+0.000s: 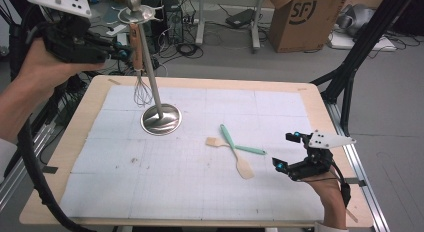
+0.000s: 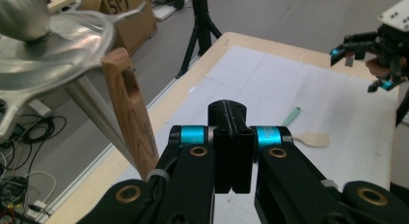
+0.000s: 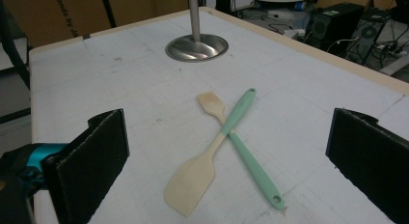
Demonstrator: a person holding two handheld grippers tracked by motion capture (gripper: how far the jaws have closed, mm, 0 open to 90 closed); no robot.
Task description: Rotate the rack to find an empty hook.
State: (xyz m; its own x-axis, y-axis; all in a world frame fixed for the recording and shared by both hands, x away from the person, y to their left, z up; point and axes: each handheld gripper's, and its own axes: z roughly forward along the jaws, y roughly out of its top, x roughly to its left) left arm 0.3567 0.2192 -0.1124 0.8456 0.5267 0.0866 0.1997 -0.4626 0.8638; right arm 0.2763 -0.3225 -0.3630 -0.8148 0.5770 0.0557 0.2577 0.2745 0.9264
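A whisk (image 1: 141, 89) with a wooden handle (image 2: 130, 113) hangs from the crown (image 2: 48, 50) of a metal stand whose round base (image 1: 161, 118) sits at the table's back left. My left gripper (image 1: 121, 53) is held high beside that handle, its jaws pressed together with nothing between them (image 2: 232, 113). On the mat lie a mint-handled spatula (image 3: 193, 183) and a mint-handled brush (image 3: 211, 102), crossed over each other. My right gripper (image 1: 286, 151) rests low at the table's right, open, with both utensils lying in front of its pads (image 3: 226, 151).
A white gridded mat (image 1: 190, 192) covers the wooden table (image 1: 320, 99). Beyond the far edge stand a cardboard box (image 1: 305, 19), black tripod legs (image 1: 360, 52) and cables on the floor. A thick black cable (image 1: 35, 172) trails down the left side.
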